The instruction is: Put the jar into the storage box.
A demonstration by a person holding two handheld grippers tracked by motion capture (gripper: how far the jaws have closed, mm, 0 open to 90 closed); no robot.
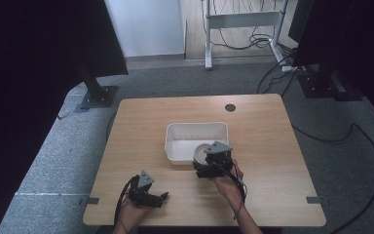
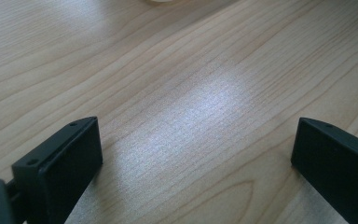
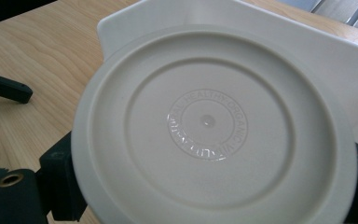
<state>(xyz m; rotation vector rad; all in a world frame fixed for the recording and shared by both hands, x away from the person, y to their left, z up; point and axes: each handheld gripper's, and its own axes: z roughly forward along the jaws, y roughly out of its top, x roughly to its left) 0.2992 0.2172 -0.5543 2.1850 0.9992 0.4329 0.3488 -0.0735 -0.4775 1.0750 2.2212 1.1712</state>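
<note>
Our right hand-held gripper [image 1: 209, 163] clamps a round cream lid [image 3: 214, 126] over the white tub [image 1: 196, 140] mid-surface. Our left hand-held gripper [image 1: 148, 195] hangs wide open, empty, above the bare wooden surface [image 1: 268, 131]. Grey carpet [image 1: 53, 146] and cables [image 1: 365, 146] surround it.

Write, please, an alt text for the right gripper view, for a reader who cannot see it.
A round cream plastic plate, seen bottom side up with embossed ring lettering at its centre, is held between the two black jaws of the right claw. Behind it is a white rectangular tub on a light wooden table.
</note>
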